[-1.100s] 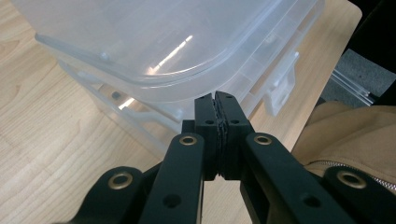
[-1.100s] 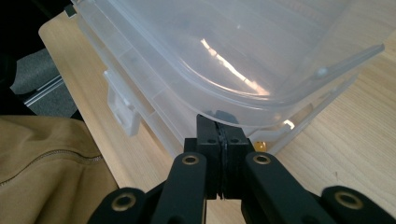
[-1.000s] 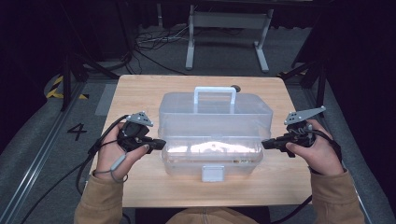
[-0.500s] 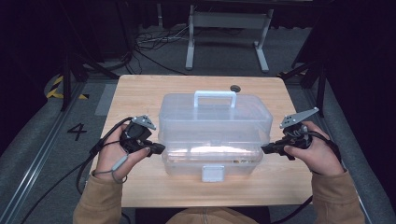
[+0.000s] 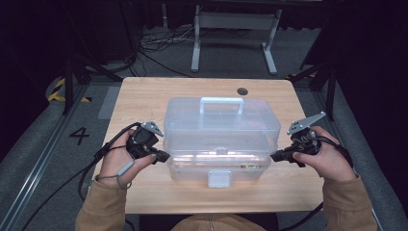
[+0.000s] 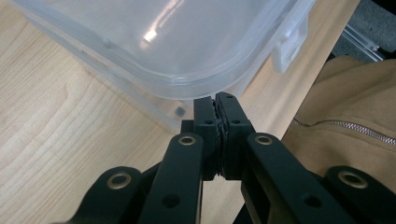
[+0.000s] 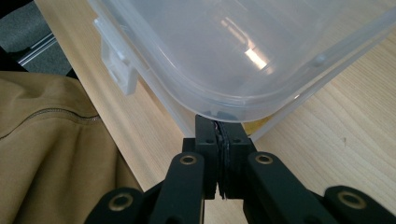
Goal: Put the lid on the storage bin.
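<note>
A clear plastic storage box (image 5: 221, 134) with a lid, a top handle (image 5: 221, 102) and a front latch (image 5: 220, 179) stands in the middle of the wooden table (image 5: 144, 96). My left gripper (image 5: 166, 156) is shut, and its tips meet the box's front left corner. In the left gripper view the left gripper (image 6: 215, 100) has its jaws pressed together just under the lid rim (image 6: 187, 86), with nothing between them. My right gripper (image 5: 273, 156) is shut at the front right corner. In the right gripper view the right gripper (image 7: 219, 122) sits beneath the lid rim (image 7: 224, 112) in the same way.
A small round hole (image 5: 242, 91) sits in the table behind the box. Cables trail from both grippers off the table's sides. A metal stand (image 5: 235, 29) and floor cables lie beyond the far edge. The person's tan sleeves (image 5: 110, 207) rest at the near edge.
Both hands have kept their places at the box's front corners. The lid's front edge sits slightly lower in the high view than a second ago.
</note>
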`<state>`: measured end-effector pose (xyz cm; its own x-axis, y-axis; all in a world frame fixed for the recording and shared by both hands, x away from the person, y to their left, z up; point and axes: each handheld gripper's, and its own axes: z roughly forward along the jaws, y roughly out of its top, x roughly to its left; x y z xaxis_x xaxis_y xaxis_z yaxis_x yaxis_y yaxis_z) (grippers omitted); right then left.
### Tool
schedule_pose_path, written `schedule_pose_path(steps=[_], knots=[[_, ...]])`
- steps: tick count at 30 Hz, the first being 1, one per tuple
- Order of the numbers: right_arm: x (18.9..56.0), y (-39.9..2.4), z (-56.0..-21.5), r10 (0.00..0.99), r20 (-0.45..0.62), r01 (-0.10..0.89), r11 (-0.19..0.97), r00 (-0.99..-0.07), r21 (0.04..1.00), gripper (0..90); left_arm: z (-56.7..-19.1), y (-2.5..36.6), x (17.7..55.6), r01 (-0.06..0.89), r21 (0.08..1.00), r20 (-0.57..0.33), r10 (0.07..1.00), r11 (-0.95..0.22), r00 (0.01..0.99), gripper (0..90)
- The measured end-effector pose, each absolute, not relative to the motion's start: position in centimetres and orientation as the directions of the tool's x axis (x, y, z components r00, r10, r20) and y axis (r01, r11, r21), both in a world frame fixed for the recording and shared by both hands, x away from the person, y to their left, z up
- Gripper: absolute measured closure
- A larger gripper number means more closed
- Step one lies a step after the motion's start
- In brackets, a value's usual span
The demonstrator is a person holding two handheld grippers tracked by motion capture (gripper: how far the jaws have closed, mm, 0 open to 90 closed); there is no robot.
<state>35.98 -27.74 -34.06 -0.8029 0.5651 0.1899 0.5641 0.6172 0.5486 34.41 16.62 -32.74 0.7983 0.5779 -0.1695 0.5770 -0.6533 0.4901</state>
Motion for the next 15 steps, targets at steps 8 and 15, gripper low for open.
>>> schedule_pose_path(steps=[8,15], knots=[[36.06,-27.74,-34.33,0.561,0.194,0.569,0.634,-0.805,0.524,87.7,-33.13,16.52,34.54,0.583,0.461,-0.169,0.579,-0.669,0.798,87.2],[36.2,-27.66,-34.71,0.562,0.197,0.576,0.65,-0.803,0.495,87.4,-33.46,16.39,34.67,0.588,0.429,-0.156,0.585,-0.685,0.796,86.3]])
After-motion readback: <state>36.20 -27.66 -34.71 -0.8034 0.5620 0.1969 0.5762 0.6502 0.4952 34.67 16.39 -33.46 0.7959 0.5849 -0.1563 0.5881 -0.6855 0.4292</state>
